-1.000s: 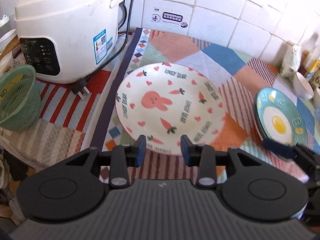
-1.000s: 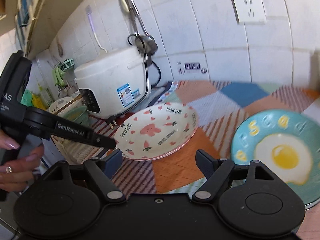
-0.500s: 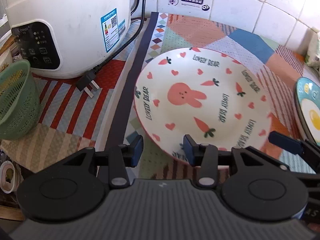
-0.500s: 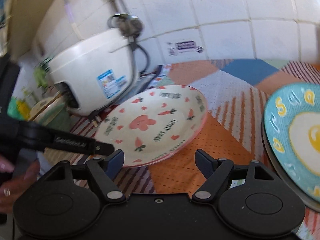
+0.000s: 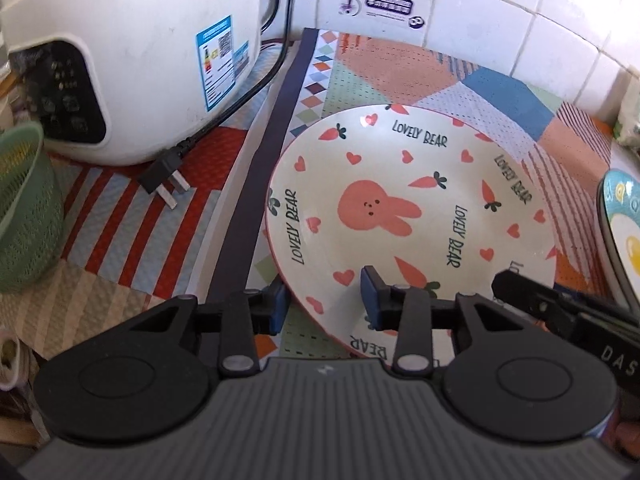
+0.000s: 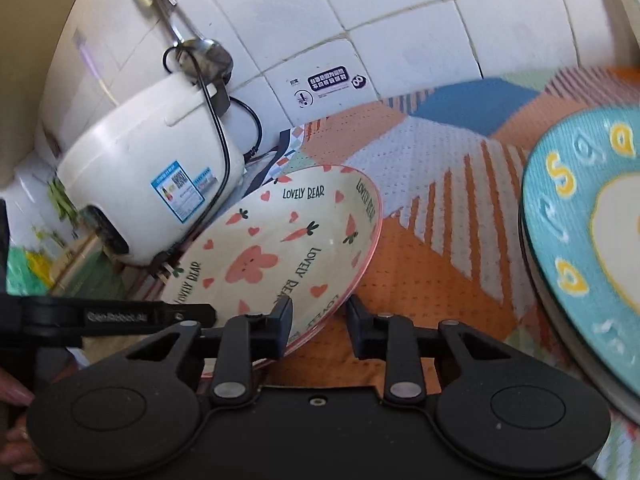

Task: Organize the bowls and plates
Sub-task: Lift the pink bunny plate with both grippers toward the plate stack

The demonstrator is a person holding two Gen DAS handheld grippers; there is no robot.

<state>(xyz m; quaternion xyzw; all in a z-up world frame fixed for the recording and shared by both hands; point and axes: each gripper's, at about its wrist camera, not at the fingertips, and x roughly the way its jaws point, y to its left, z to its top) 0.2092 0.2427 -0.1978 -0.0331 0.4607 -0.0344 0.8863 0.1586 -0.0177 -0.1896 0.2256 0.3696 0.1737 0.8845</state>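
A white plate with a pink rabbit, carrots and hearts [image 5: 400, 208] lies on the patchwork mat; it also shows in the right wrist view [image 6: 280, 256]. My left gripper [image 5: 322, 300] is open and straddles the plate's near rim, one finger outside, one over the plate. My right gripper [image 6: 318, 326] is open and straddles the rim at the plate's near right edge. A teal fried-egg plate [image 6: 588, 240] sits to the right, and its edge shows in the left wrist view [image 5: 622, 232].
A white rice cooker [image 5: 120, 52] stands at the back left, its loose plug [image 5: 164, 176] lying close to the rabbit plate. A green mesh basket [image 5: 24, 208] sits at the far left. A tiled wall [image 6: 400, 20] backs the counter.
Both grippers have moved in onto the rabbit plate's rim. The right gripper's jaws have narrowed. The left gripper's gap has stayed much the same.
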